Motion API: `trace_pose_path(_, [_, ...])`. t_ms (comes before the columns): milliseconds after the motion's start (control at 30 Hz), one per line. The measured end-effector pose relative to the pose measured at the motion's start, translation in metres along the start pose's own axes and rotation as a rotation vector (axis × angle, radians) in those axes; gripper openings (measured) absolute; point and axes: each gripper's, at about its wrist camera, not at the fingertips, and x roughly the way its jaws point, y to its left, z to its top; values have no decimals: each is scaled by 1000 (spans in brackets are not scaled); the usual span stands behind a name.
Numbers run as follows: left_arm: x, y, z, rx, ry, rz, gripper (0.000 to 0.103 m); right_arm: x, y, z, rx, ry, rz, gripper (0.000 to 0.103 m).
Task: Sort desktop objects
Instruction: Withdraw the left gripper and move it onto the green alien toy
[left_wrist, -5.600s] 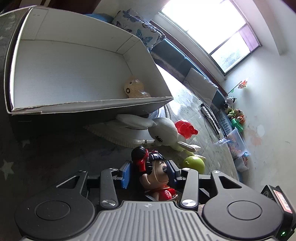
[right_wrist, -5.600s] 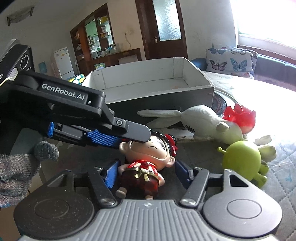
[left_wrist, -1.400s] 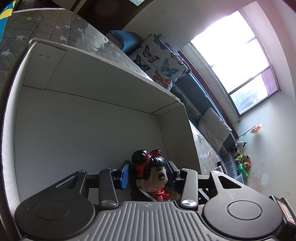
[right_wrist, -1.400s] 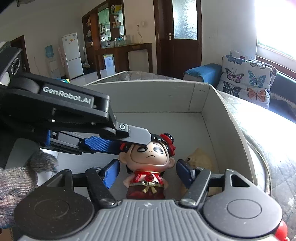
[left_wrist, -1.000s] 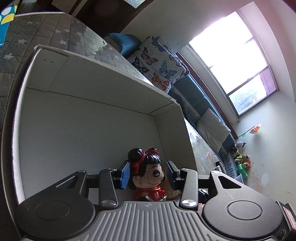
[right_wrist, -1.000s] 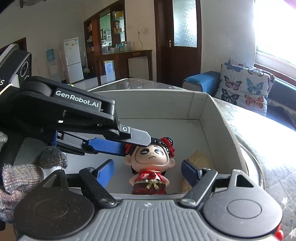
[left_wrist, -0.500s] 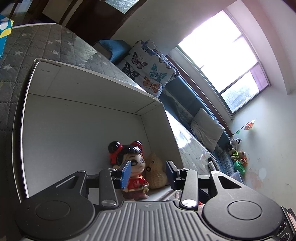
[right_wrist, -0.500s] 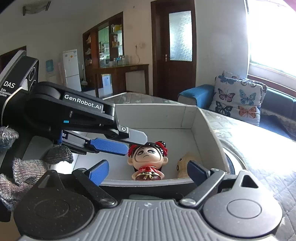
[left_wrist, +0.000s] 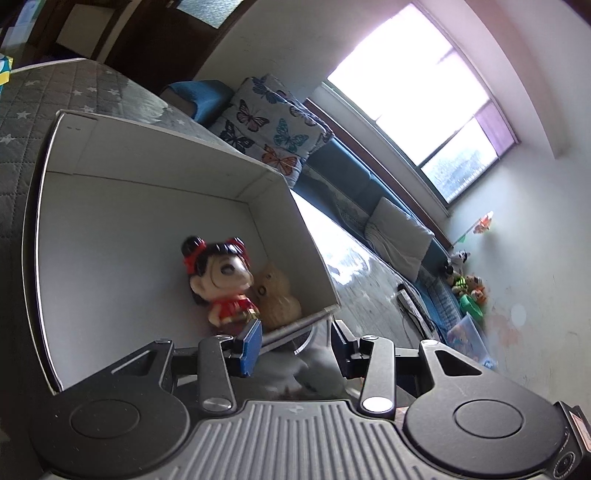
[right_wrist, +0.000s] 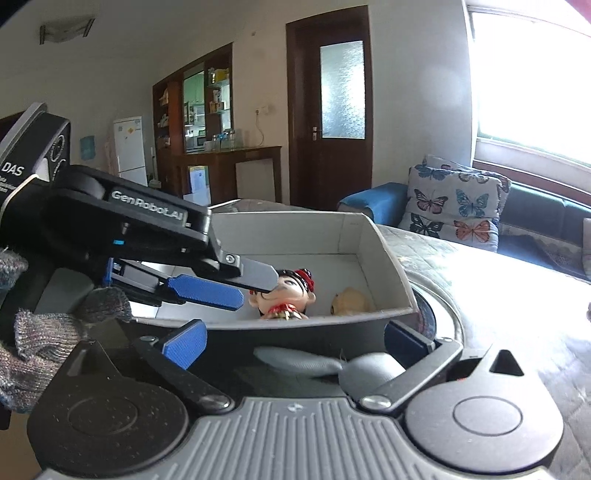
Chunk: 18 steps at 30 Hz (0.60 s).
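A big-headed doll (left_wrist: 218, 280) in a red outfit stands inside the white cardboard box (left_wrist: 110, 229), touching a beige toy (left_wrist: 279, 301). My left gripper (left_wrist: 295, 345) is open and empty, held just outside the box's near wall. In the right wrist view the doll (right_wrist: 288, 291) and beige toy (right_wrist: 349, 301) show over the box's front wall (right_wrist: 317, 325). My right gripper (right_wrist: 295, 339) is in front of that wall, its jaws opening wide with nothing held. The left gripper (right_wrist: 236, 284) reaches in from the left, partly hiding the doll's face.
A white plush toy (right_wrist: 332, 365) lies on the table before the box, under both grippers. A round grey tray rim (right_wrist: 439, 317) shows beside the box. A gloved hand (right_wrist: 44, 332) holds the left gripper. A butterfly cushion (right_wrist: 454, 206) and sofa stand behind.
Both grippers have drawn back out of the box, leaving the doll standing inside beside the beige toy. The right jaws have spread wider.
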Motion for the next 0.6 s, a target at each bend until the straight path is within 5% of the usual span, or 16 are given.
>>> trace_pose_path(600, [18,-30,-64,113,139,-28,44,-44,-36,-56,145,38,-138,103])
